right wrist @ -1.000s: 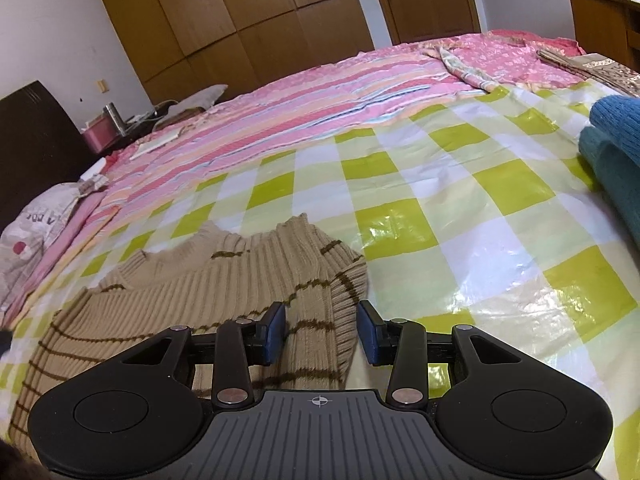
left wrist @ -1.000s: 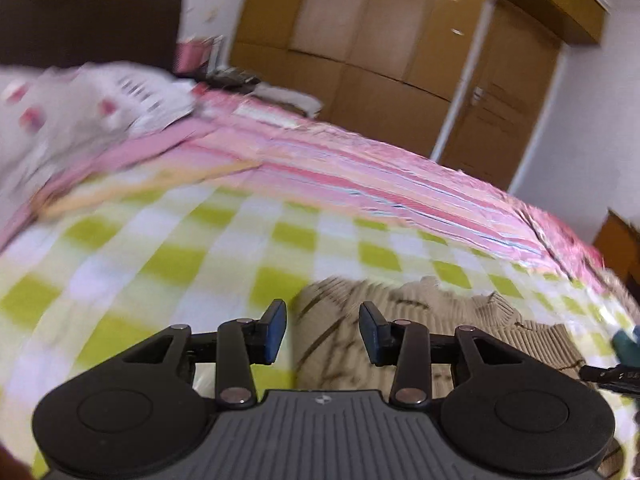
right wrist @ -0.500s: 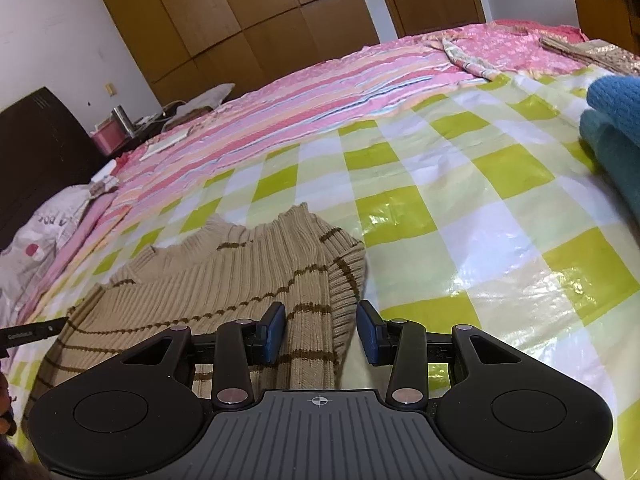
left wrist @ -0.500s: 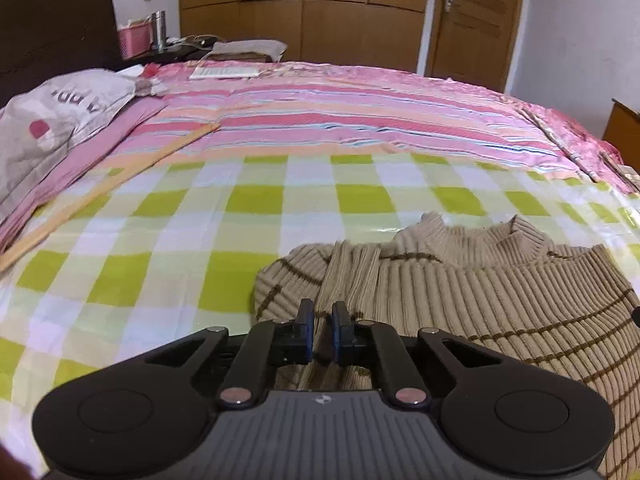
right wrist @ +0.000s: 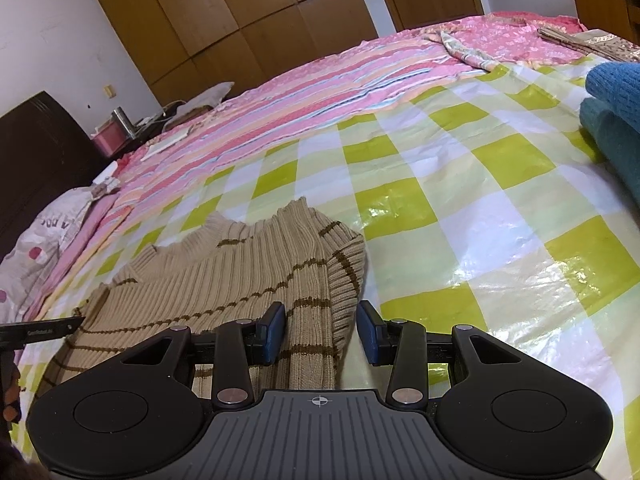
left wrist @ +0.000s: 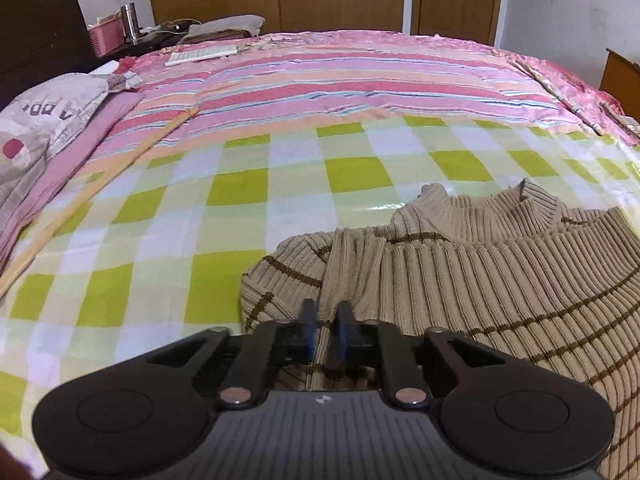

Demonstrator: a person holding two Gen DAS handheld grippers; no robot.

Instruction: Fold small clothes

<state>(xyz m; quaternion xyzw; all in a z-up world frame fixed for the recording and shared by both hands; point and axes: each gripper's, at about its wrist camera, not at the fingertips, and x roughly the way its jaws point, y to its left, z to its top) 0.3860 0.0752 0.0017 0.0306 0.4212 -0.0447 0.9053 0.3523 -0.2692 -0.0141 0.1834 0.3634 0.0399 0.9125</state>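
1. Sweater (left wrist: 480,280): beige ribbed knit with thin brown stripes, lying flat on the bed's checked cover (left wrist: 240,200), collar toward the far side. It is spread out so its edges can be reached from both sides. Both sleeves appear already turned in over the body, which I judge to be the first part of the fold.

2. Left gripper (left wrist: 323,330): jaws have just been closing and now stand nearly together, clamped on a fold of the sweater near its left shoulder. The pinch sits at the edge of the garment, likely so that side can be lifted and carried over.

3. Right gripper (right wrist: 320,330): jaws apart, straddling the sweater's right edge. The left pad (right wrist: 274,330) lies at or over the knit; the right pad is just beside the edge, over the cover. Nothing is clamped. It seems poised to take the matching grip on this side.

4. Blue knits (right wrist: 612,120): stacked at the right edge of the bed, well apart from the sweater, probably set aside to keep the working area free.

5. Striped quilt (left wrist: 360,80): pink, covering the far half of the bed, beyond the cover.

6. Pillow (left wrist: 44,128): at the left, near the dark headboard, clear of the sweater.
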